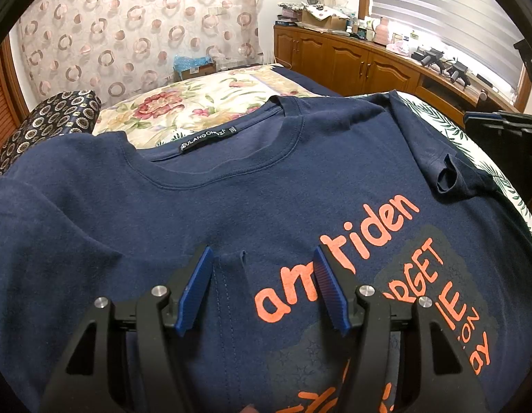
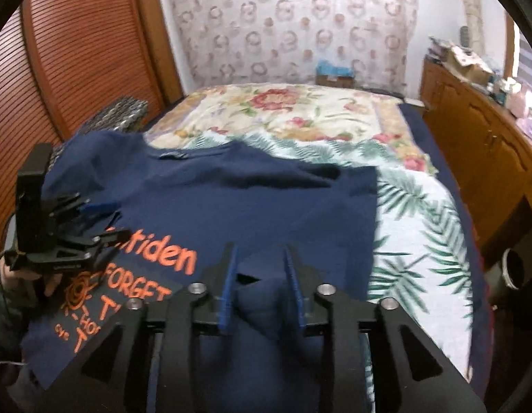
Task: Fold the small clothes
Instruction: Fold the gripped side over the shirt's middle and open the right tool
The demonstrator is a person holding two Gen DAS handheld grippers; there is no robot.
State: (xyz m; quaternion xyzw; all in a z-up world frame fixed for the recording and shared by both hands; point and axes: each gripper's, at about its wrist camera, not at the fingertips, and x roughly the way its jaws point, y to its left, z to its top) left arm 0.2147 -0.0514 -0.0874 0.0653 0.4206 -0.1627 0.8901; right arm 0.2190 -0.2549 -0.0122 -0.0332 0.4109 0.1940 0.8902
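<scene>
Blue-padded jaws of the left gripper (image 1: 262,285) fill the bottom of the left wrist view, spread wide over the navy T-shirt (image 1: 231,199); a small ridge of cloth stands between them, nearer the left pad, but neither pad presses on it. That shirt lies front-up on the bed (image 1: 183,103), neck label (image 1: 204,137) toward the pillows, orange print under the right pad, and its far sleeve (image 1: 441,168) is folded in, the cuff puckered. From the right wrist view, the right gripper (image 2: 260,285) hangs over the near edge of the same shirt, jaws part-way apart with a peak of navy cloth rising between them — whether the pads bite on it is hard to say, and the frame is blurred. At the left edge a hand (image 2: 42,278) holds the other gripper over the print. By my reading, the side folds are in hand: one sleeve is in, the other side waits. Next comes a firm pinch on the hem or side seam, then carrying it across flat without dragging the folded sleeve.
</scene>
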